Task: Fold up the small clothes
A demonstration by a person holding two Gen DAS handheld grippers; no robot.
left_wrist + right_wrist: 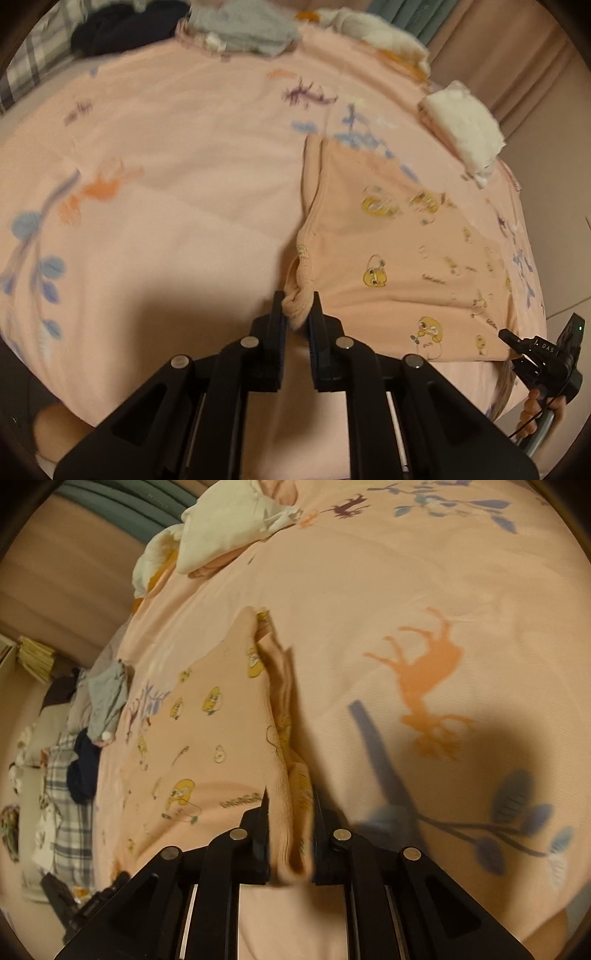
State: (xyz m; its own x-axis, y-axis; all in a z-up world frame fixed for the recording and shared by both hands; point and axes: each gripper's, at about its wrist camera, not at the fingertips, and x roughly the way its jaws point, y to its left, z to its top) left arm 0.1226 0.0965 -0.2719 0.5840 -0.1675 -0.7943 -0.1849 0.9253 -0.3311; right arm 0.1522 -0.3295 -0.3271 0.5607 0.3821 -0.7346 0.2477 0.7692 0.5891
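A small peach garment (388,240) printed with yellow chicks lies on the pink bedsheet (177,155). My left gripper (297,301) is shut on a bunched corner of its ribbed edge, and the cloth fills the narrow gap between the fingers. In the right wrist view the same garment (207,738) lies to the left, with a doubled ribbed edge standing up. My right gripper (291,794) is shut on that folded edge. The right gripper (517,341) also shows at the garment's lower right corner, held by a hand.
Folded white clothes (465,125) sit at the bed's right edge. At the far side lie a grey pile (243,33), dark navy clothes (122,33) and a plaid pillow (29,70). The printed sheet stretches wide to the left of the garment.
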